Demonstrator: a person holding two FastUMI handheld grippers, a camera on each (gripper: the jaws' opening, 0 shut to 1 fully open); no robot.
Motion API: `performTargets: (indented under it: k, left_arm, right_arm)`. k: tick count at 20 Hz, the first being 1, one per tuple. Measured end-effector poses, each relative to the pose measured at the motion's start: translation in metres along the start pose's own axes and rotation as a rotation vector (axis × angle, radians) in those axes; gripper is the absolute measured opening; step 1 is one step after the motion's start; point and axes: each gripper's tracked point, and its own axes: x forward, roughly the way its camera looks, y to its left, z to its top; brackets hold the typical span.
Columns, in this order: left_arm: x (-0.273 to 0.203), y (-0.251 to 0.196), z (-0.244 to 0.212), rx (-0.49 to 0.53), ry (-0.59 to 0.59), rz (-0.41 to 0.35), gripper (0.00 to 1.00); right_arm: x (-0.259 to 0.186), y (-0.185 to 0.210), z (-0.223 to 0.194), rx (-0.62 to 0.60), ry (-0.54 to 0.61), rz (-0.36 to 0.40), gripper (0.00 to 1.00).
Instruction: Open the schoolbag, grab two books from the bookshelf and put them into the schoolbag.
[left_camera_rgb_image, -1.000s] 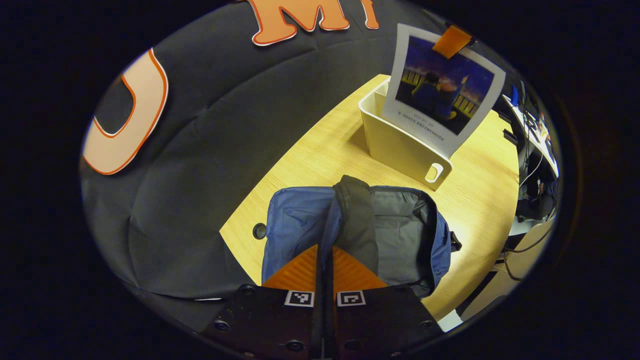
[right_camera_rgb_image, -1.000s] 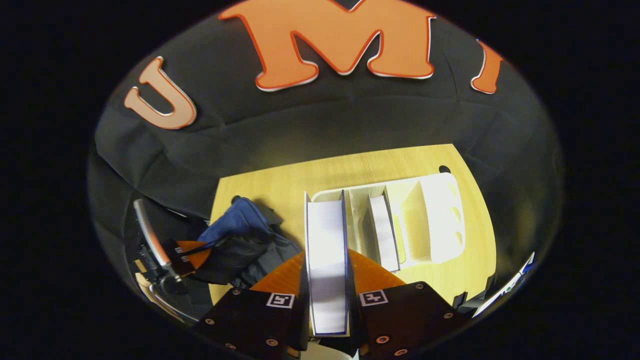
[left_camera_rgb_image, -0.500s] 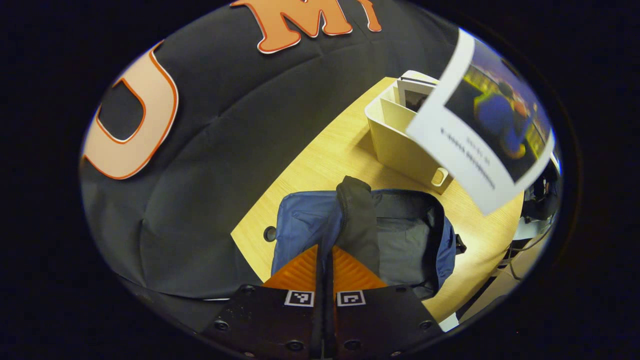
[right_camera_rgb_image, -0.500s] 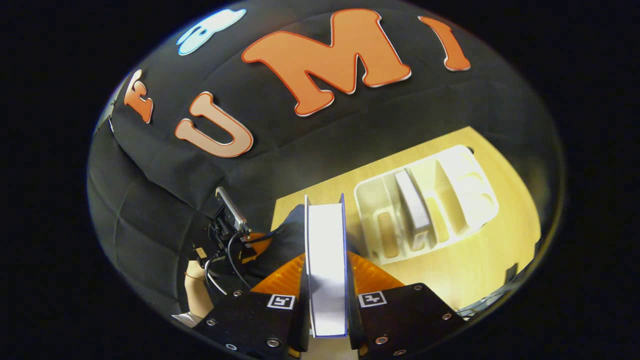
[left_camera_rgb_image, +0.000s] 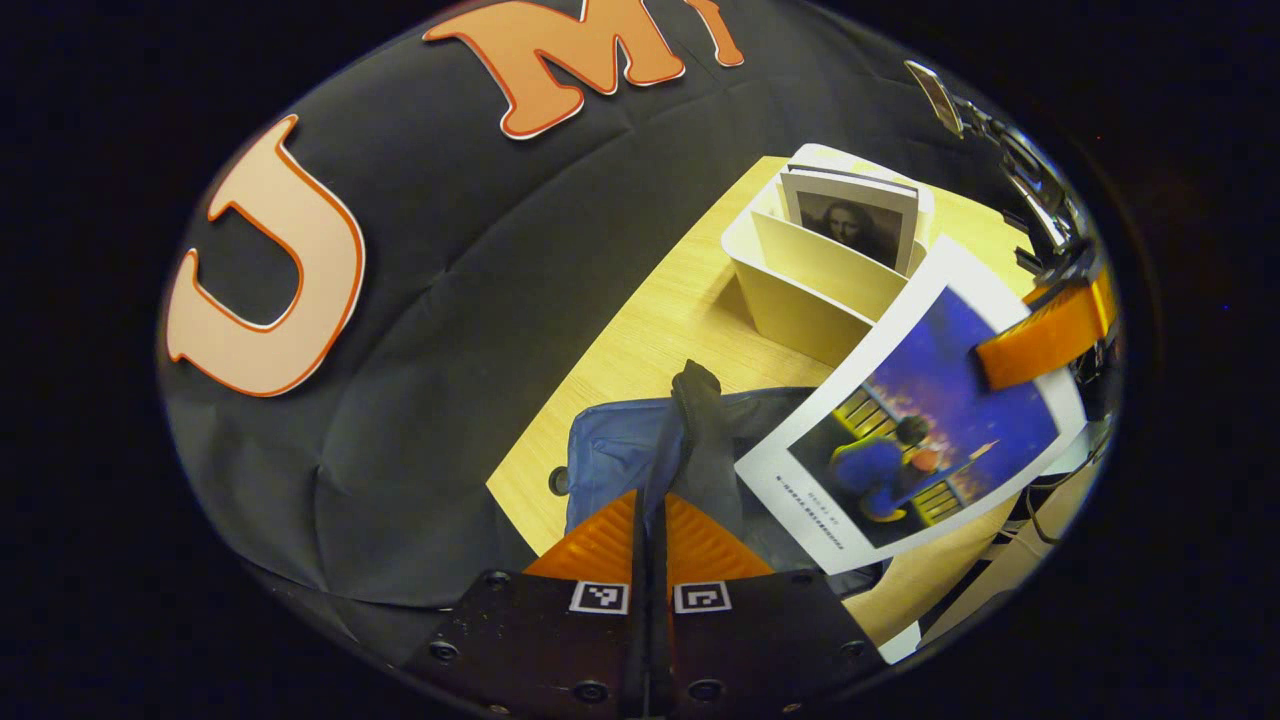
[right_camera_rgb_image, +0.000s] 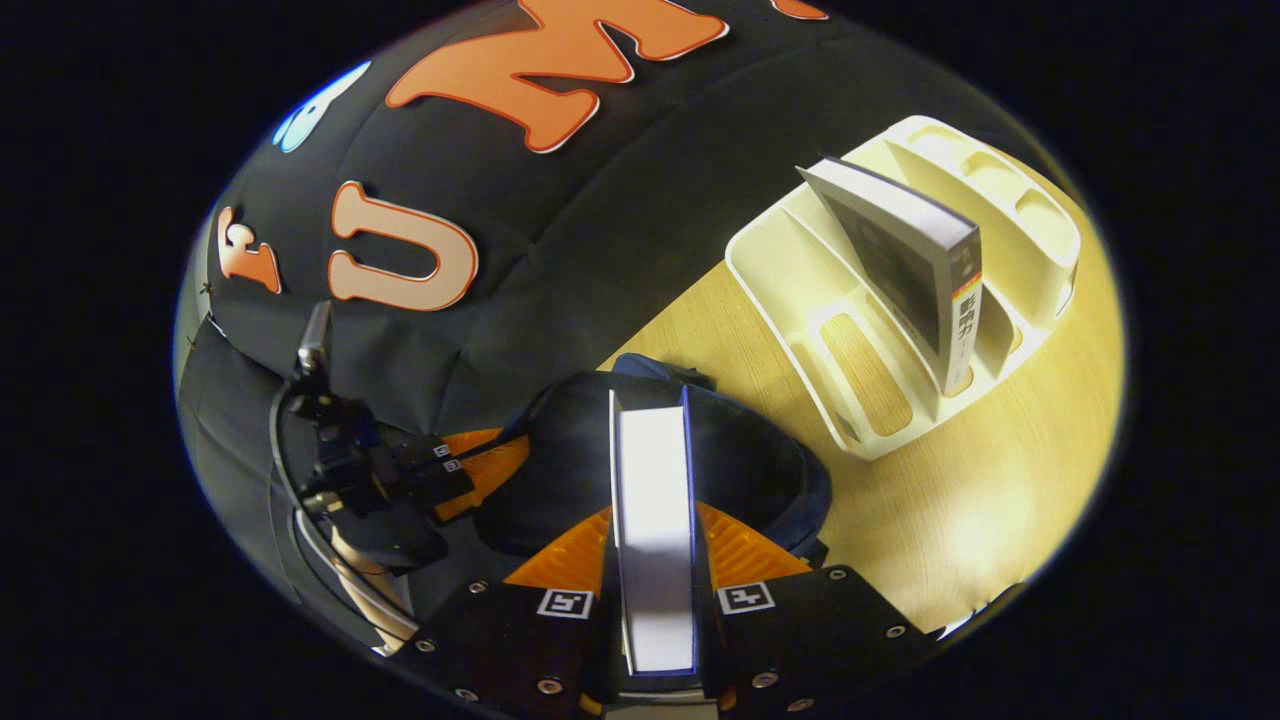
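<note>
A blue schoolbag (left_camera_rgb_image: 610, 450) lies on the wooden table (left_camera_rgb_image: 650, 330) with its top held up by my left gripper (left_camera_rgb_image: 650, 515), which is shut on the dark flap (left_camera_rgb_image: 700, 440). My right gripper (right_camera_rgb_image: 652, 530) is shut on a book (right_camera_rgb_image: 652, 520) seen edge-on, just above the bag's dark opening (right_camera_rgb_image: 740, 460). In the left gripper view that book (left_camera_rgb_image: 920, 410) hangs tilted over the bag, with the right gripper (left_camera_rgb_image: 1045, 330) clamped on its upper corner. A second book (right_camera_rgb_image: 900, 260) leans in the cream bookshelf (right_camera_rgb_image: 830, 330), also seen from the left gripper view as the portrait-cover book (left_camera_rgb_image: 855, 225) in the cream shelf (left_camera_rgb_image: 800, 290).
The left gripper (right_camera_rgb_image: 470, 470) and the hand holding it sit at the bag's left side in the right gripper view. The table's far edge meets the black cloth wall. A round cable hole (left_camera_rgb_image: 558, 481) lies by the bag.
The right gripper has carried the book from the bookshelf down and over the bag's opening, tilting it. The left gripper keeps holding the flap up, nearly still.
</note>
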Motion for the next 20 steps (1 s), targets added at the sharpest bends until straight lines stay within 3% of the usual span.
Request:
performTargets:
  k: [6, 10, 13, 15, 16, 17, 19, 20]
  left_arm:
    - [-0.009, -0.01, 0.015, 0.035, -0.02, 0.011, 0.02]
    - [-0.014, -0.015, 0.014, 0.074, -0.016, 0.028, 0.03]
    - [-0.017, -0.013, 0.014, 0.109, -0.019, 0.049, 0.02]
    - [-0.027, -0.02, 0.017, 0.047, -0.038, 0.003, 0.02]
    - [-0.016, -0.018, 0.017, 0.066, -0.029, 0.025, 0.01]
    - [-0.012, -0.013, 0.01, 0.084, -0.007, 0.038, 0.01]
    - [-0.009, -0.017, 0.006, 0.079, 0.002, 0.023, 0.01]
    - [-0.008, -0.016, 0.004, 0.067, 0.0, 0.016, 0.01]
  right_arm:
    - [0.069, 0.0, -0.014, 0.047, -0.013, -0.005, 0.3]
    - [0.1, 0.005, -0.01, 0.108, -0.078, -0.021, 0.3]
    - [0.118, 0.015, -0.005, 0.187, -0.151, 0.015, 0.3]
    - [0.136, 0.021, -0.017, 0.171, -0.14, 0.009, 0.3]
    - [0.144, 0.022, -0.028, 0.16, -0.094, -0.008, 0.41]
    - [0.152, 0.022, -0.039, 0.151, -0.062, -0.021, 0.32]
    - [0.155, 0.019, -0.047, 0.141, -0.042, -0.045, 0.37]
    - [0.153, 0.016, -0.045, 0.131, -0.031, -0.061, 0.24]
